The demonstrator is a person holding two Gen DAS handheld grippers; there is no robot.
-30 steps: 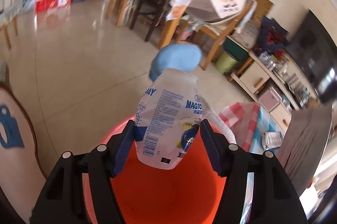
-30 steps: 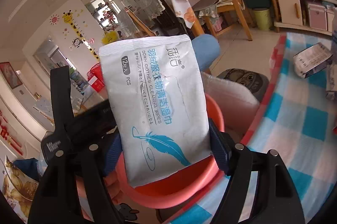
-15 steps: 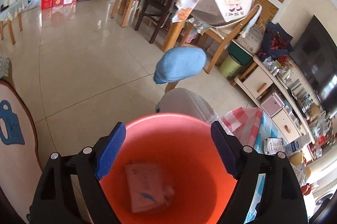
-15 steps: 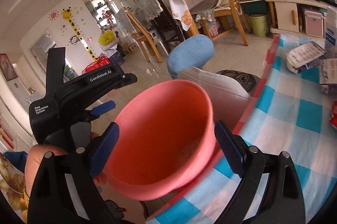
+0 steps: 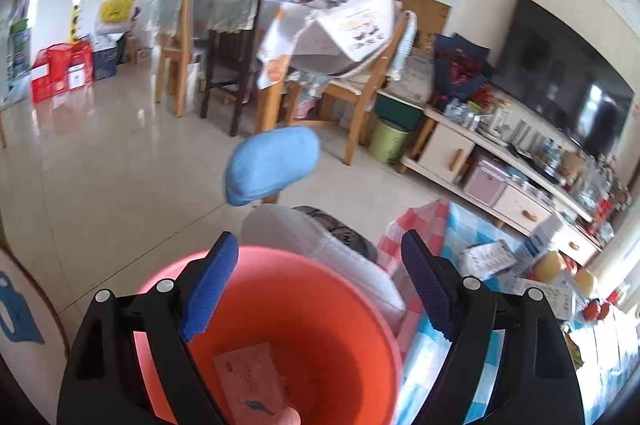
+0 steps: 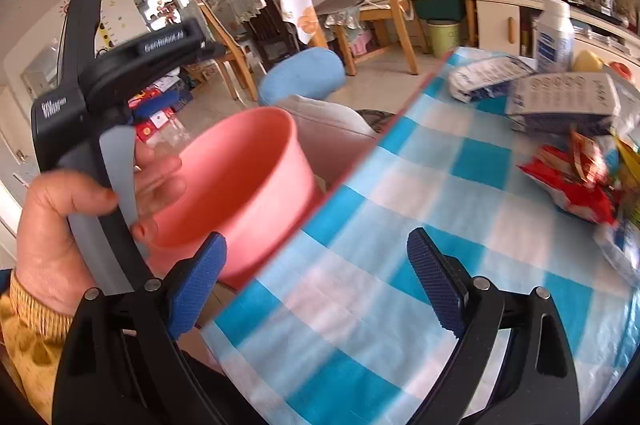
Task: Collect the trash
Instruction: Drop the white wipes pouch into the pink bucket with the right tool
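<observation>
**Both grippers empty, more trash waiting on the table**

The left gripper (image 5: 320, 289) hangs over the orange bucket (image 5: 360, 305) with its jaws spread and nothing between them; the right gripper (image 6: 316, 285) is likewise released and empty, above the checked tablecloth (image 6: 400, 185); both have just been opening. A wipes packet (image 5: 252, 381) lies flat on the bucket's floor, so part of the job looks done.

The remaining trash sits at the far side of the table: a red snack wrapper (image 6: 572, 181), a grey carton (image 6: 564, 101), a crumpled white pouch (image 6: 488, 77) and an upright white bottle (image 6: 554, 37). The wrapper looks like thin glossy film, light and slippery, likely to crush and slide; pinching a bunched fold should hold better than a flat face. The carton seems stiff card with flat sides, best taken across its narrow thickness. The bottle appears smooth, rounded plastic, probably light; its waist offers the surest grip. The bucket is smooth moulded plastic with a round rim.
</observation>
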